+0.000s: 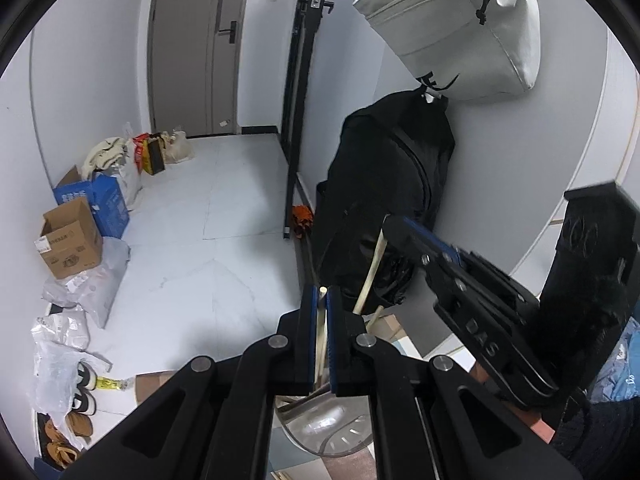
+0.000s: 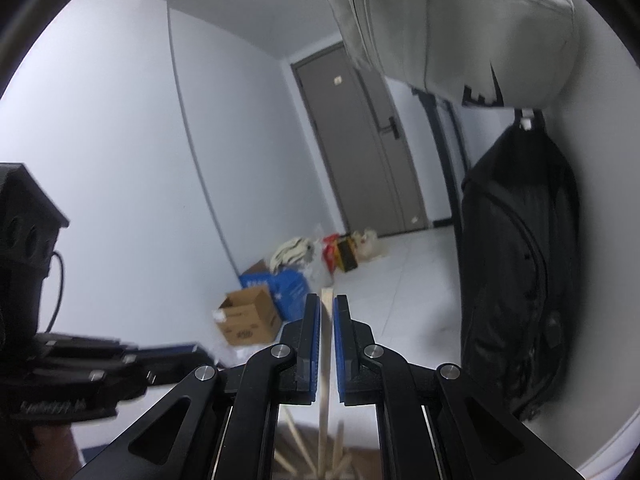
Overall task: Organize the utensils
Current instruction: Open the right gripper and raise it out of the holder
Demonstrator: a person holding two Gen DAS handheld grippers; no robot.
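My left gripper (image 1: 321, 300) is shut on a pale wooden chopstick (image 1: 320, 332) that stands upright between its blue pads. Below it sits a clear glass holder (image 1: 320, 424) with more sticks in it. My right gripper (image 2: 327, 308) has a second wooden chopstick (image 2: 325, 360) between its blue pads, with a thin gap showing on the right side. Several other chopsticks (image 2: 340, 452) fan out below it. In the left wrist view the right gripper (image 1: 400, 228) shows at the right, holding its chopstick (image 1: 370, 276) slanted. The left gripper shows blurred at the left of the right wrist view (image 2: 176, 356).
A black bag (image 1: 384, 200) and a grey bag (image 1: 452, 28) hang on the wall at the right. Cardboard boxes (image 1: 70, 240), plastic bags and shoes (image 1: 80, 400) line the left wall. A grey door (image 1: 192, 48) stands at the back. A patterned table mat (image 1: 340, 468) lies under the holder.
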